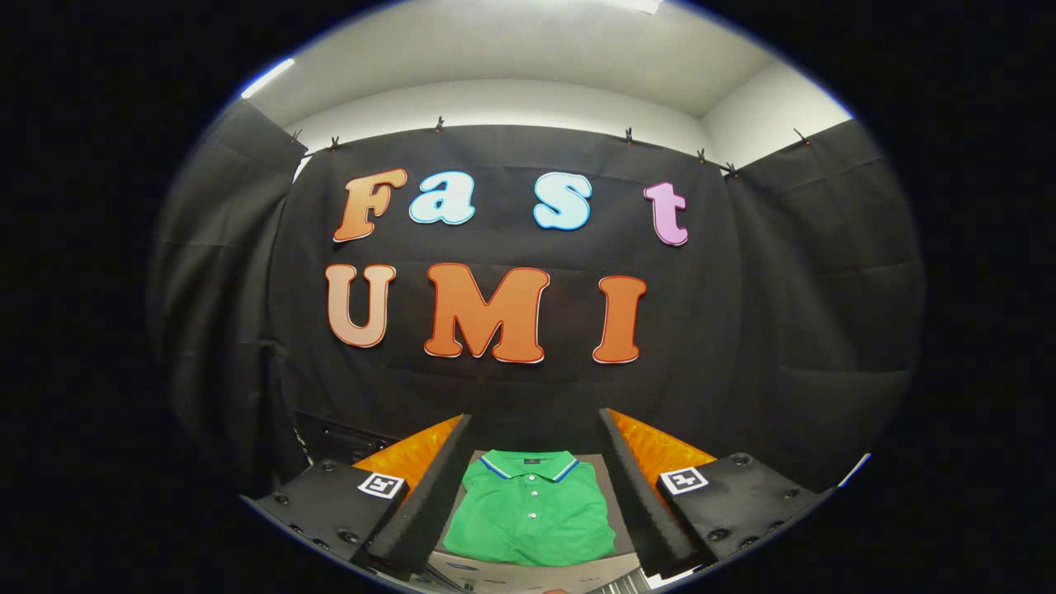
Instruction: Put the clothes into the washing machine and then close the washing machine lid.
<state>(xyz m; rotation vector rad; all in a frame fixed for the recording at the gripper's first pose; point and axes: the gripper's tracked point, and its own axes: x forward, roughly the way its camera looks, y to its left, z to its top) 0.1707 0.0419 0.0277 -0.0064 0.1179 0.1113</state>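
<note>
So the gripper (535, 487) is sitting with its two fingers spread wide apart, nothing pinched between them. Looking down between the fingers you can see a green polo shirt (532, 511), folded up neatly with the collar pointing away from the gripper. The collar has a blue-and-white stripe along its edge, and there's a short button placket with a few small buttons running down from it. The shirt lies flat on a grey surface (620, 503), and neither finger is touching it as far as I can tell; it just sits in the gap between them, lower down. Beyond the fingers hangs the booth's black cloth wall (808, 330), clipped up along the top, with a white ceiling (511, 49) above it.
</note>
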